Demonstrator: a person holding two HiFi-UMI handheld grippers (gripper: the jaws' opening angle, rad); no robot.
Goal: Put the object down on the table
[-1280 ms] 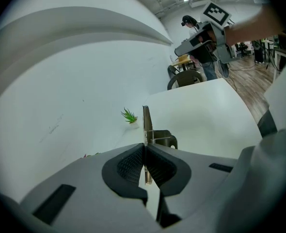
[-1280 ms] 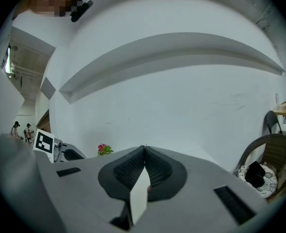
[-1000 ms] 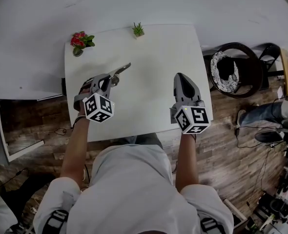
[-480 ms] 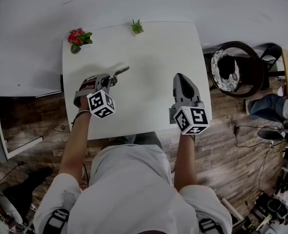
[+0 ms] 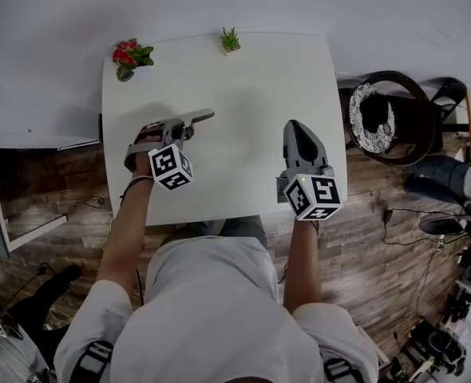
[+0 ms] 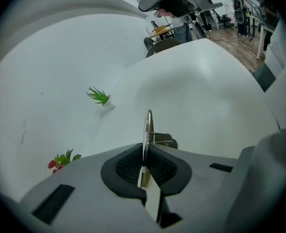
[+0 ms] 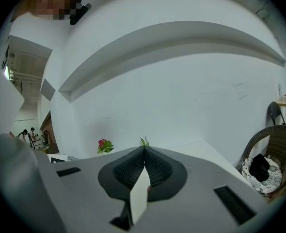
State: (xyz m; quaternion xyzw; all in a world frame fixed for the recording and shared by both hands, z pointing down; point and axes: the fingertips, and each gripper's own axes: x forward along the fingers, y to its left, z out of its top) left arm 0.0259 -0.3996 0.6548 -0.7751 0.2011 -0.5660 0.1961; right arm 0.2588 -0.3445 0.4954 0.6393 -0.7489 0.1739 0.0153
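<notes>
Left tool [image 6: 144,152] is clamped on a thin, flat grey metal utensil [image 6: 147,123] jutting ahead of it: stiff, light and slippery, I judge, best gripped at its rear end. Right tool [image 7: 144,155] is closed, empty.

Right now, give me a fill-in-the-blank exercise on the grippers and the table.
The thin metal tool is clamped in the ____ gripper.
The right gripper is shut on ____.
The flowers at the table's back corner are ____.
Missing words: left; nothing; red
</notes>
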